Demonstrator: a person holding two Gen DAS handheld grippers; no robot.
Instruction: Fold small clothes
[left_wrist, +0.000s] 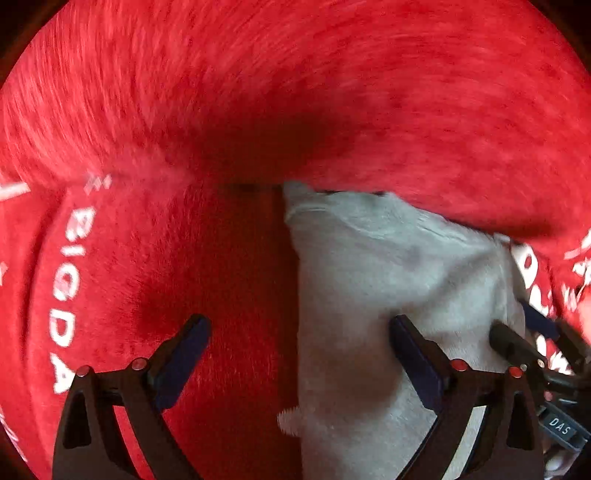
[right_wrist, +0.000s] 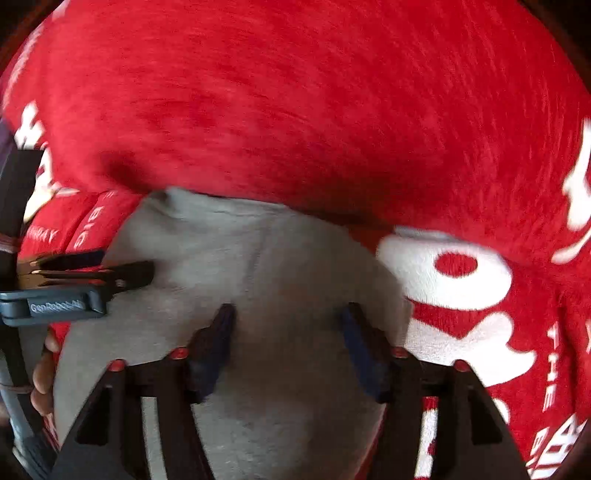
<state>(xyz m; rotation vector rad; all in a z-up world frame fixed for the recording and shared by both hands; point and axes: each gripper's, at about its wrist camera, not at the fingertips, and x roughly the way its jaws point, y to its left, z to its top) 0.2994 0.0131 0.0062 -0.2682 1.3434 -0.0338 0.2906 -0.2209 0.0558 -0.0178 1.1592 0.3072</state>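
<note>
A small grey garment (left_wrist: 388, 288) lies on a red fleece blanket (left_wrist: 295, 74) with white lettering. My left gripper (left_wrist: 301, 325) is open, its right finger over the grey cloth's left part and its left finger over the red blanket. My right gripper (right_wrist: 288, 317) is open with both fingers over the middle of the grey garment (right_wrist: 258, 258). The right gripper's fingers (left_wrist: 517, 343) show at the right edge of the left wrist view. The left gripper's fingers (right_wrist: 122, 275) show at the left of the right wrist view, seen edge-on over the cloth.
The red blanket (right_wrist: 295, 92) fills both views, with a raised fold behind the garment. White printed letters (right_wrist: 454, 273) lie to the right of the cloth. A hand (right_wrist: 42, 373) shows at the left edge of the right wrist view.
</note>
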